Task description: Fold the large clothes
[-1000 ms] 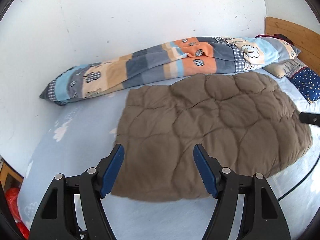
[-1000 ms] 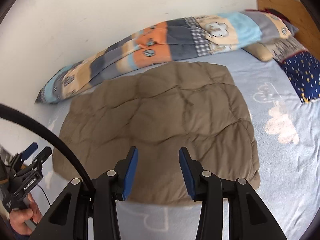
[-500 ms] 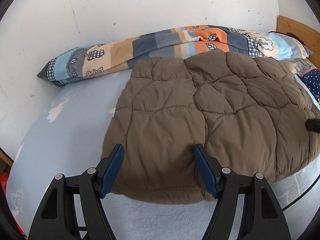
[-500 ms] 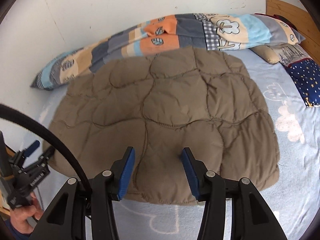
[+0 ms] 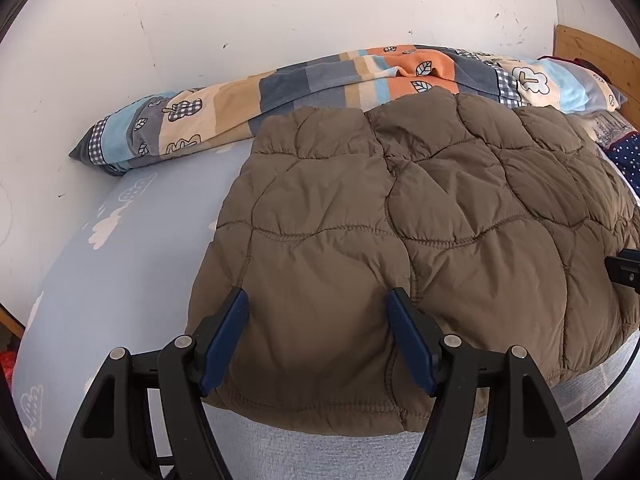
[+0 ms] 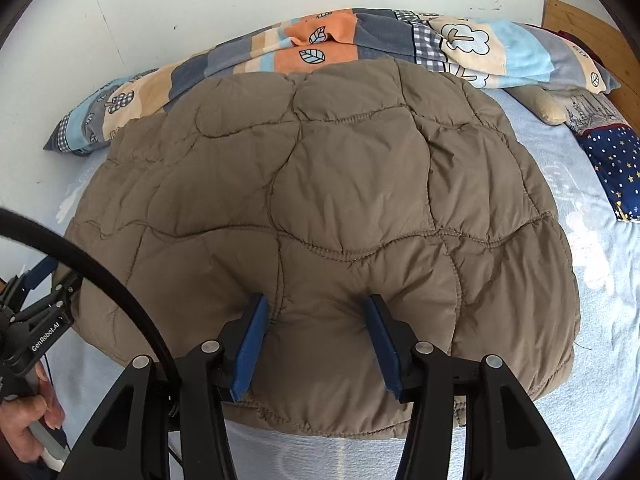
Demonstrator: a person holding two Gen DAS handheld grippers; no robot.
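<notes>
A brown quilted puffer jacket (image 5: pixel 440 208) (image 6: pixel 340 184) lies spread flat on a light blue bed sheet (image 5: pixel 120 280). My left gripper (image 5: pixel 317 296) is open wide, its blue fingertips set down on the jacket's near left part, just inside the hem. My right gripper (image 6: pixel 316 300) is open too, its tips pushed into the padding near the hem, with a puff of fabric bulging between them; the pads do not squeeze it. The left gripper (image 6: pixel 36 320) also appears at the left edge of the right wrist view, held by a hand (image 6: pixel 28 428).
A rolled patchwork blanket (image 5: pixel 320 76) (image 6: pixel 320 40) lies along the white wall behind the jacket. A navy starred pillow (image 6: pixel 616 160) and a wooden headboard (image 6: pixel 580 20) are at the far right. A black cable (image 6: pixel 100 276) arcs across the lower left.
Both grippers have come down and in toward the jacket's near hem, so the jacket fills more of each view. The right jaws have widened a little. The jacket lies as before.
</notes>
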